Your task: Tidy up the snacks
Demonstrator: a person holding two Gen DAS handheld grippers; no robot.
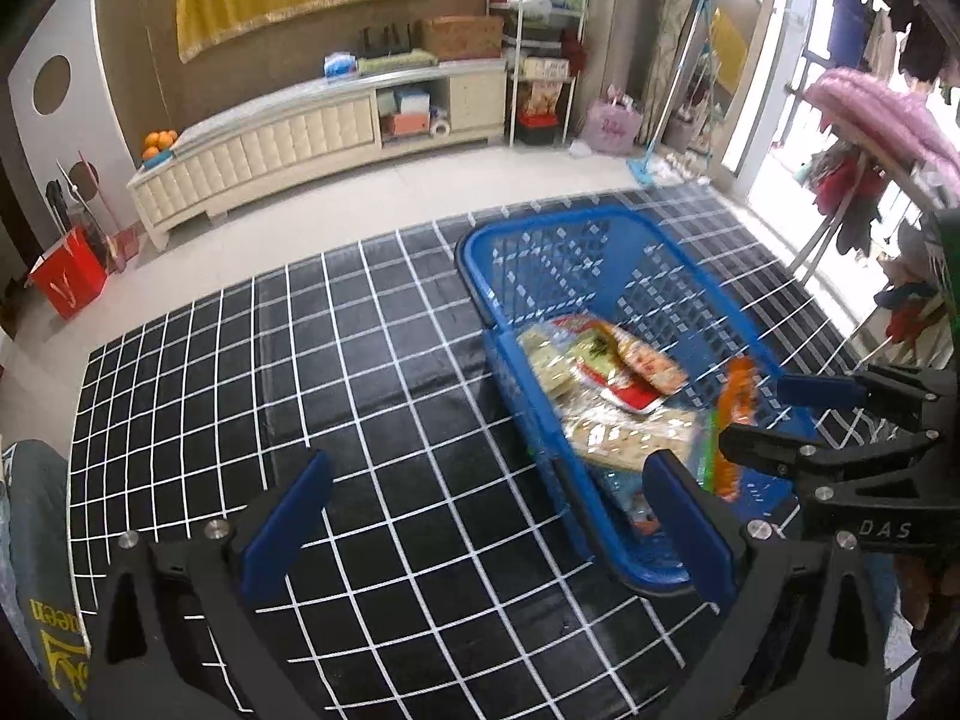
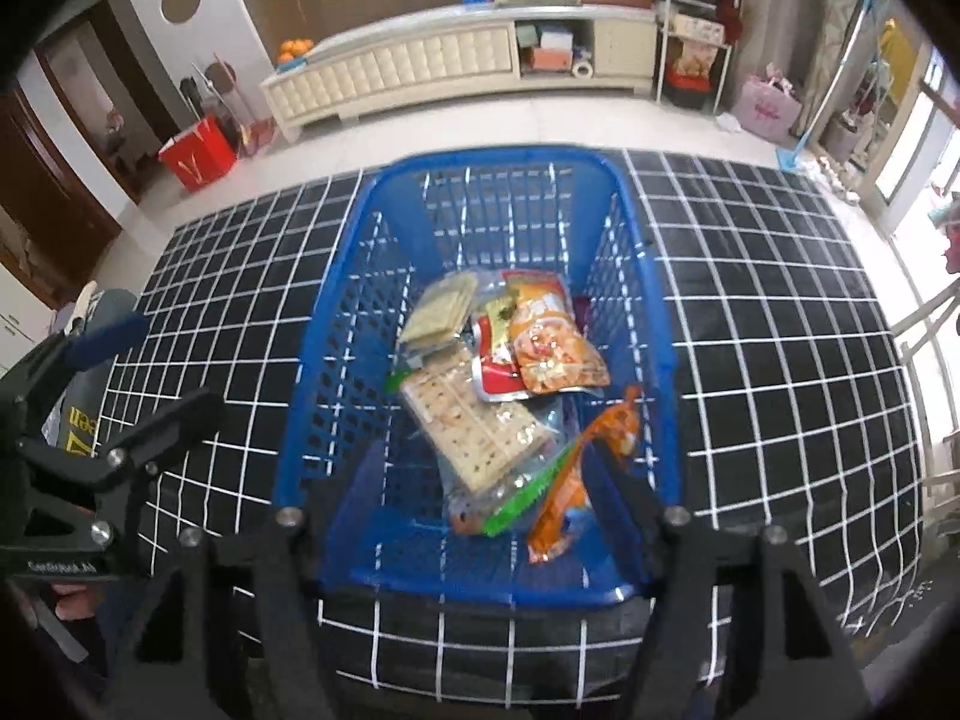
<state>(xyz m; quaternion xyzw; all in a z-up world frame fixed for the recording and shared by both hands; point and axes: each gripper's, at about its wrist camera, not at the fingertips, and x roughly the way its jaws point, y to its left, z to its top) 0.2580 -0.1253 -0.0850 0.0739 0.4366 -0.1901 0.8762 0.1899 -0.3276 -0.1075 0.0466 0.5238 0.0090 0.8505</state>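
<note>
Right gripper (image 2: 474, 516) stands wide open over the blue basket (image 2: 336, 324); the orange packet (image 2: 576, 480), lower centre, lies free inside. Withdraw straight up. Left gripper (image 1: 486, 516) gapes empty, lower frame.

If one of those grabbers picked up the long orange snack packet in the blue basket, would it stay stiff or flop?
Probably flop: the orange snack packet already lies bent against the blue basket wall, so it looks like thin film. Likely light for its size. Its glossy wrapper might slip between the pads, and its contents could crush under a hard squeeze.
</note>
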